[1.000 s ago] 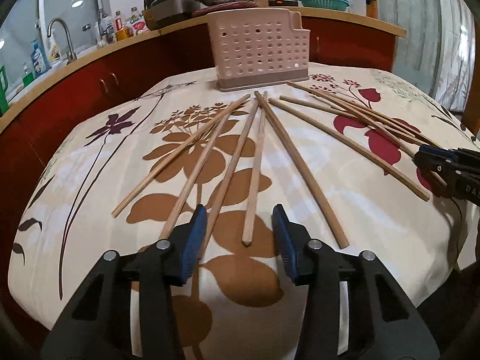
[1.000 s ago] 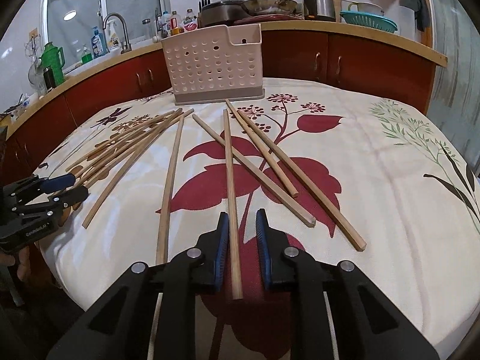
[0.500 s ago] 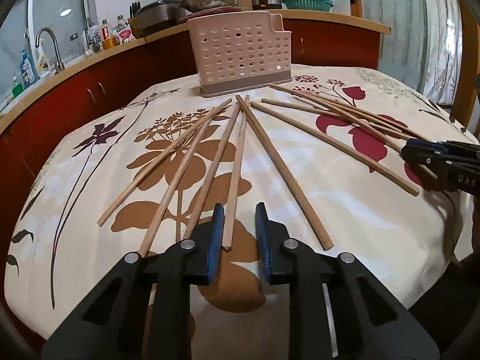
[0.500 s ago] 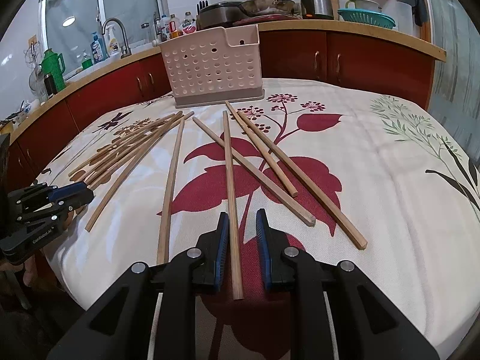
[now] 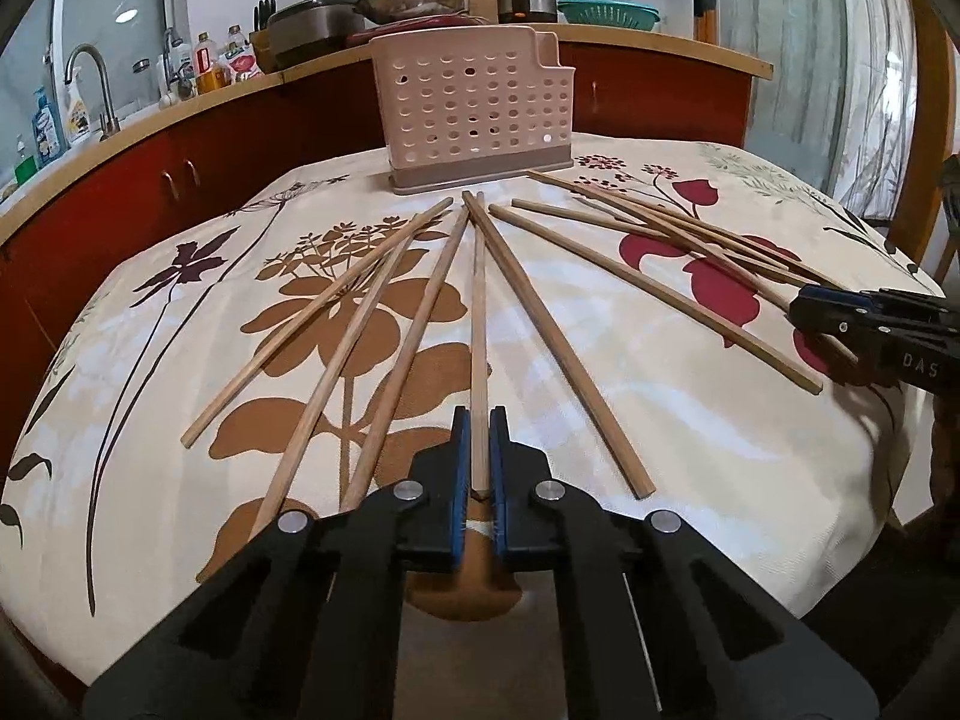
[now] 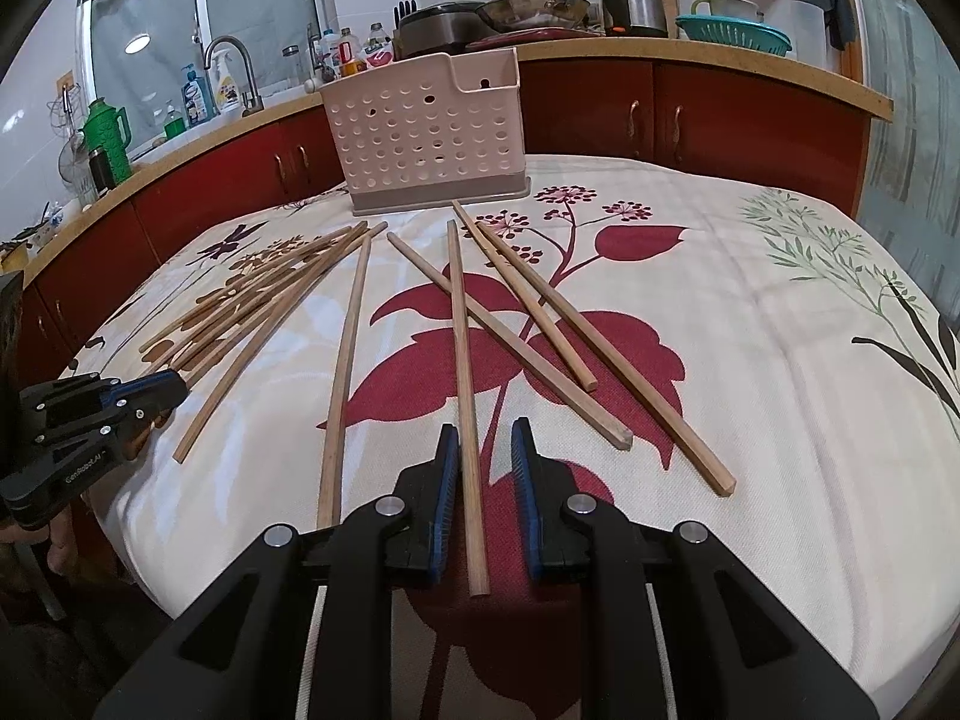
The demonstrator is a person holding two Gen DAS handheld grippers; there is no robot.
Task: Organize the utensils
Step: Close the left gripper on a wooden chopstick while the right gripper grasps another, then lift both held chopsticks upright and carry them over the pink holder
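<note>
- Pinching now: my left gripper point(image 5: 475, 450) has its pads pressed tight on the near end of one chopstick point(image 5: 478, 324), which runs straight back toward the pink holder point(image 5: 474, 114).
- My right gripper point(image 6: 485, 468) is closing, jaws a little apart, with another chopstick point(image 6: 463, 372) lying between them; only the left pad looks close to it, and the far tip points at the holder.
- Risk as I see it: I'm gripping the very end, so on lifting, the long stick could droop or swivel and sweep its neighbours fanned out in front of the holder.
- On the right, an off-centre squeeze could roll the stick aside on the floral cloth point(image 6: 750, 324).
- The holder may tip if a tip jabs its wall.
- Writing: "DAS" on the right gripper's side, "GenRobot.AI" on the left's.
</note>
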